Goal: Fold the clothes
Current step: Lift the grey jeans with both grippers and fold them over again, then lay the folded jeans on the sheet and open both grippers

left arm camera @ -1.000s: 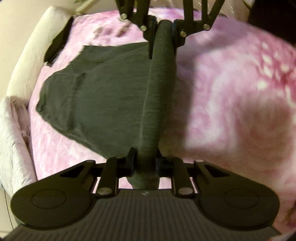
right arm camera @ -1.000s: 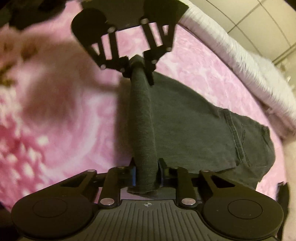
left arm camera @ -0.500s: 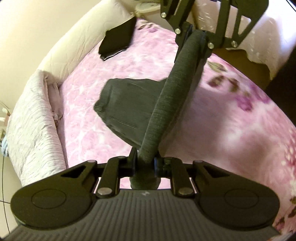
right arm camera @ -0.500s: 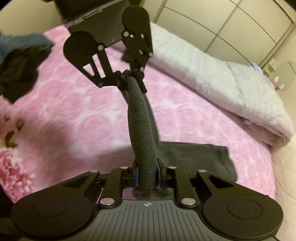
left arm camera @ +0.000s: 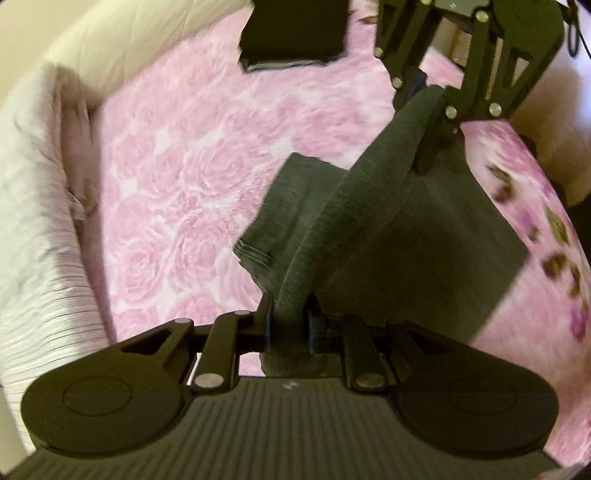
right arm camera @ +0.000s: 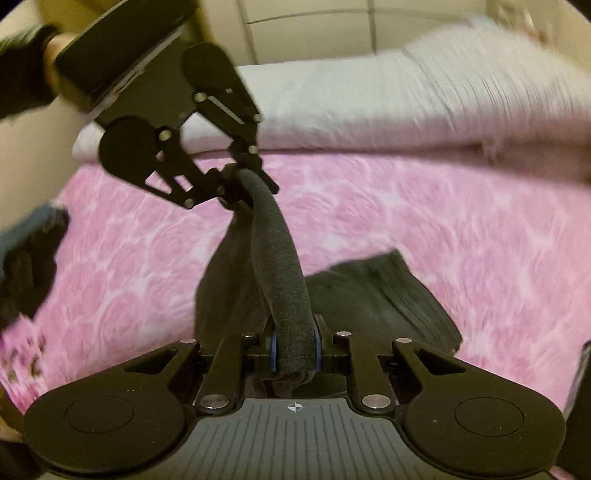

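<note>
Spreading across both views: a bed (left arm camera: 177, 177) under a pink rose-patterned blanket (right arm camera: 461, 229), with pale striped bedding (right arm camera: 369, 107) bunched along its far edge and a cream padded border (left arm camera: 122, 44) curving around one side.

Lying partly on the blanket near the middle: a dark grey garment (left arm camera: 424, 236), its lower portion folded flat on the bed with stitched hems showing at one corner, its upper edge being lifted clear of the blanket and stretched into a taut rolled band (right arm camera: 284, 280) between the two tools.

Resting well apart from it, toward the head of the bed: a black folded item (left arm camera: 295, 33), flat on the blanket. Sitting at the blanket's edge in the right wrist view: a dark blurred heap of cloth (right arm camera: 26, 266), too smeared to identify.

Clamping one end of the rolled band: the left tool (left arm camera: 290, 325), fingers drawn narrow with fabric bulging out behind them. Gripping the other end: the right tool (right arm camera: 293, 349), likewise pinched tight on the garment, blue pads (right arm camera: 273, 347) pressing into the cloth. Facing each other across the band, each tool appearing raised in the other's camera.
</note>
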{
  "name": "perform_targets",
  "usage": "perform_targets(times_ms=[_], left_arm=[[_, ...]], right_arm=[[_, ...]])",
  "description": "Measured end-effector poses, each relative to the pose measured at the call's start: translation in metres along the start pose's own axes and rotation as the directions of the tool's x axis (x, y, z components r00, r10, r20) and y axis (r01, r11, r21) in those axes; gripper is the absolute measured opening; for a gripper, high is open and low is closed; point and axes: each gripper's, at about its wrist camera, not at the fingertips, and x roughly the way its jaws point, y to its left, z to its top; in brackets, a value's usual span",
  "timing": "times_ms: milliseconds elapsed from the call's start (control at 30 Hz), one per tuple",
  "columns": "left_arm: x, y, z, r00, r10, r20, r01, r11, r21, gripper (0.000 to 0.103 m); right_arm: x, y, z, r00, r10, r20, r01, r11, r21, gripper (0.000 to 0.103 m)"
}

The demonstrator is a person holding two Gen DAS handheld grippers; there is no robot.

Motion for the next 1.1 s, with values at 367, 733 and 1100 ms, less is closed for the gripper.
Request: perform_targets(times_ms=[367,733,1100], left_arm=[[0.147,0.079,0.033,0.984,-0.145,-0.098,0.134,0.985,-0.112,0.019],[0.169,0.113,-0.004,0.988,-0.149,-0.033,0.127,0.92,-0.372,0.046],[0.146,0.104,-0.001,0.986,-0.115,0.124,0.16,0.873,-0.46,0.029]], right_arm=[[0.08,-0.171,-0.017,0.982,0.185,-0.025,-0.168,0.934,0.315,0.017],[0.065,-0.225,-0.061,0.993,0.066,0.097,-0.11,0.805,0.584,0.029],[0.074,-0.129,-0.039,0.983,-0.13,0.132,0.068,0.915,0.398,0.029]])
